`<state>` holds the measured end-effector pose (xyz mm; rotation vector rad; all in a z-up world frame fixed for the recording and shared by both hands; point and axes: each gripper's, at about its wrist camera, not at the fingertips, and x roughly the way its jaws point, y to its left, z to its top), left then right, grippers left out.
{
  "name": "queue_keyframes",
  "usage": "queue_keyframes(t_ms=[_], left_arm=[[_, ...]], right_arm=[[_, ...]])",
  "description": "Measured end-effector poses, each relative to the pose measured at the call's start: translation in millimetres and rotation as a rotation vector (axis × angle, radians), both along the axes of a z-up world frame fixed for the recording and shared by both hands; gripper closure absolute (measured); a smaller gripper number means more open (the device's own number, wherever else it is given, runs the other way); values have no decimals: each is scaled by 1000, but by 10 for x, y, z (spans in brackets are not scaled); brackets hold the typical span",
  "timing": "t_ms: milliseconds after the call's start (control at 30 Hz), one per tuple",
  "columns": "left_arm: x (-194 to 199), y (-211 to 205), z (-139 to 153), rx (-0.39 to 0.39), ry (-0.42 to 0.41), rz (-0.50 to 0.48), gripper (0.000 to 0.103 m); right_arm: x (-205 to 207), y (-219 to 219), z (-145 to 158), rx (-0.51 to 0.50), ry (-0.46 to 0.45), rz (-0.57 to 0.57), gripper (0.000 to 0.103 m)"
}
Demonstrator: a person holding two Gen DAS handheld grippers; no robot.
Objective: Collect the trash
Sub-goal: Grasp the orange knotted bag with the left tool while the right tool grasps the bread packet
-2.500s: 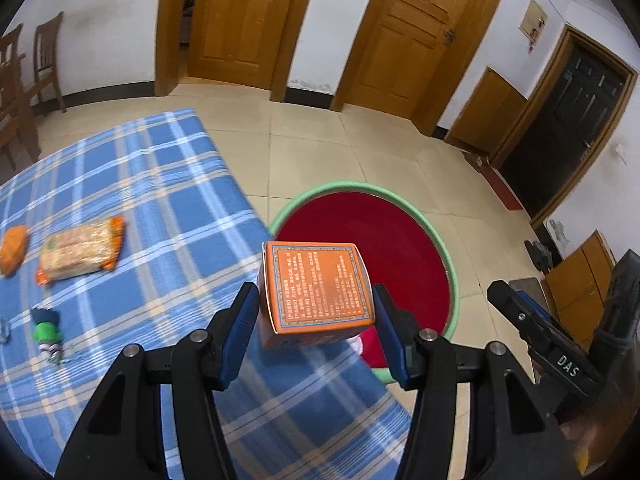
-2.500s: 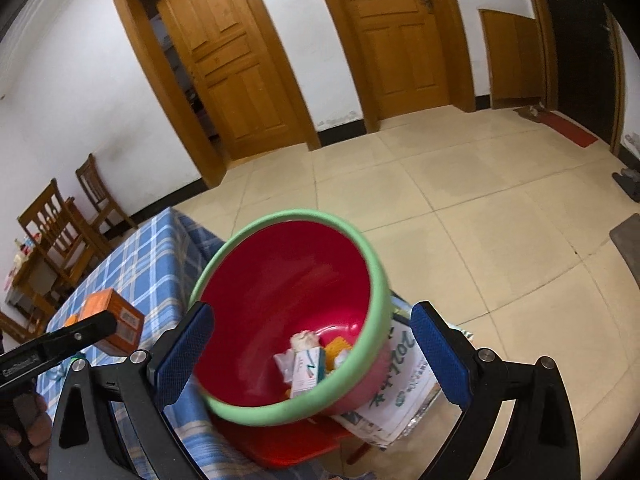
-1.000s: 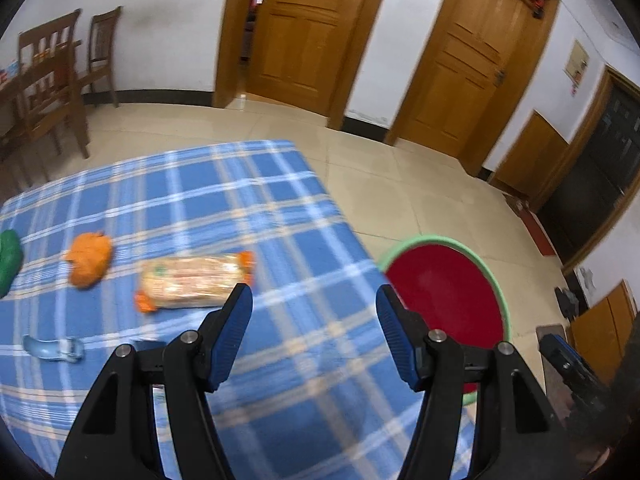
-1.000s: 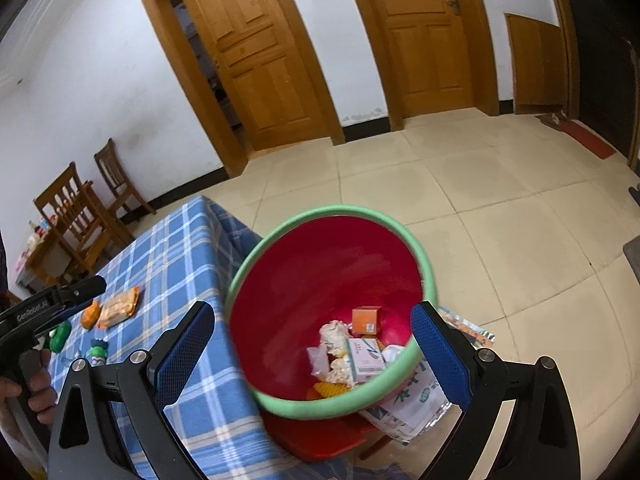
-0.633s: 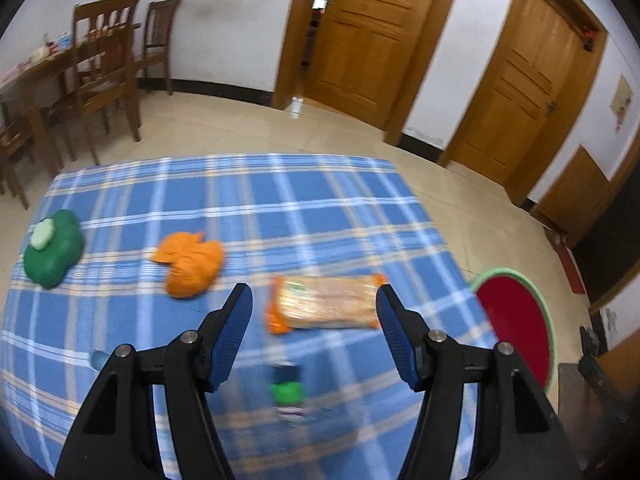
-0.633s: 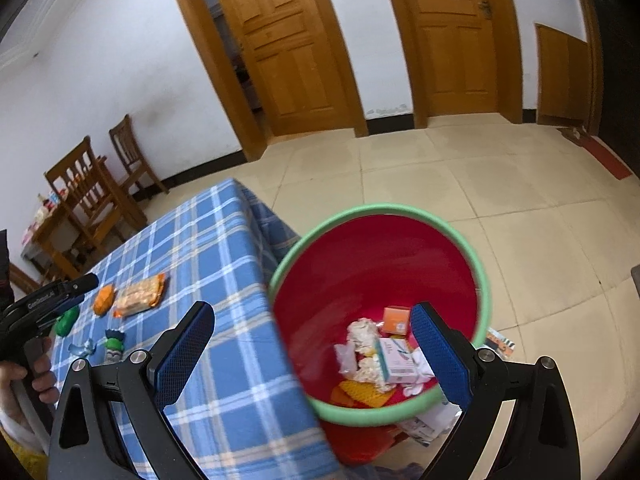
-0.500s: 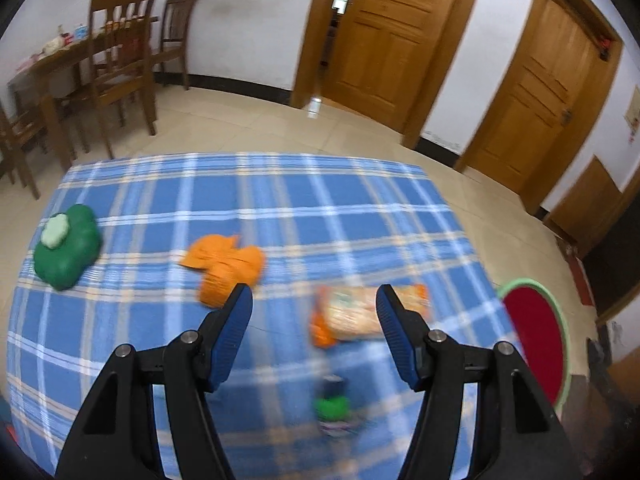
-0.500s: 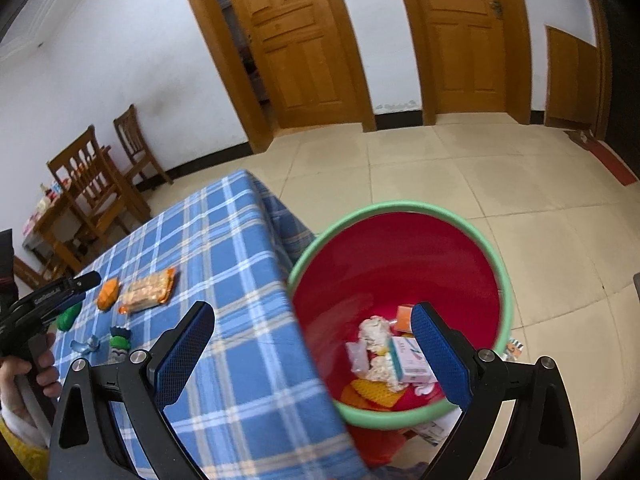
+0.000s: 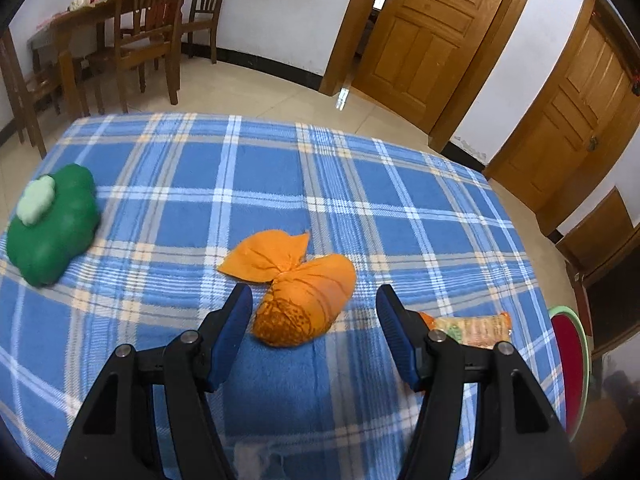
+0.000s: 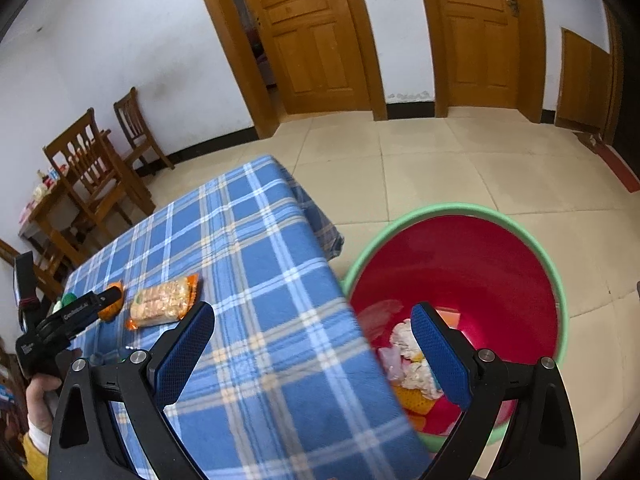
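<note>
Box dropped, and the left gripper (image 9: 314, 322) has swung back over the table, jaws apart and empty, framing the orange knotted bag (image 9: 298, 294) (next pickup, likely). Right gripper (image 10: 312, 350) hangs open too, beside the red bin (image 10: 556, 280). Snack packet (image 10: 164, 306) waits on the blue plaid cloth (image 9: 280, 184); wooden doors (image 10: 316, 36) beyond.

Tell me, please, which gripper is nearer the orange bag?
Left. The left gripper frames the orange bag; the right gripper hangs between table edge and bin.
</note>
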<state>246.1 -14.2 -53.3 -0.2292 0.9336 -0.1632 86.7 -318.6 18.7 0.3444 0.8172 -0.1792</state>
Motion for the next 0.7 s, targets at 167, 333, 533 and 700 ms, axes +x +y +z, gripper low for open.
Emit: queue_keyframes(t_ms=[167,333,533,700], left_arm=[[-11,-86,-4,97,-33,-21,61],[-34,-21,20,56,-27,-35,69],[-125,146,169,-11,-49,-17,69],[-155,281,263,-37,-62,17,69]], right_arm=[[195,212,-74,-8,26,40,4],[365,458,-105,-18,38,92,4],[590,769,-159,-41,54,174,4],[754,1029,-225,-28,67,248,4]])
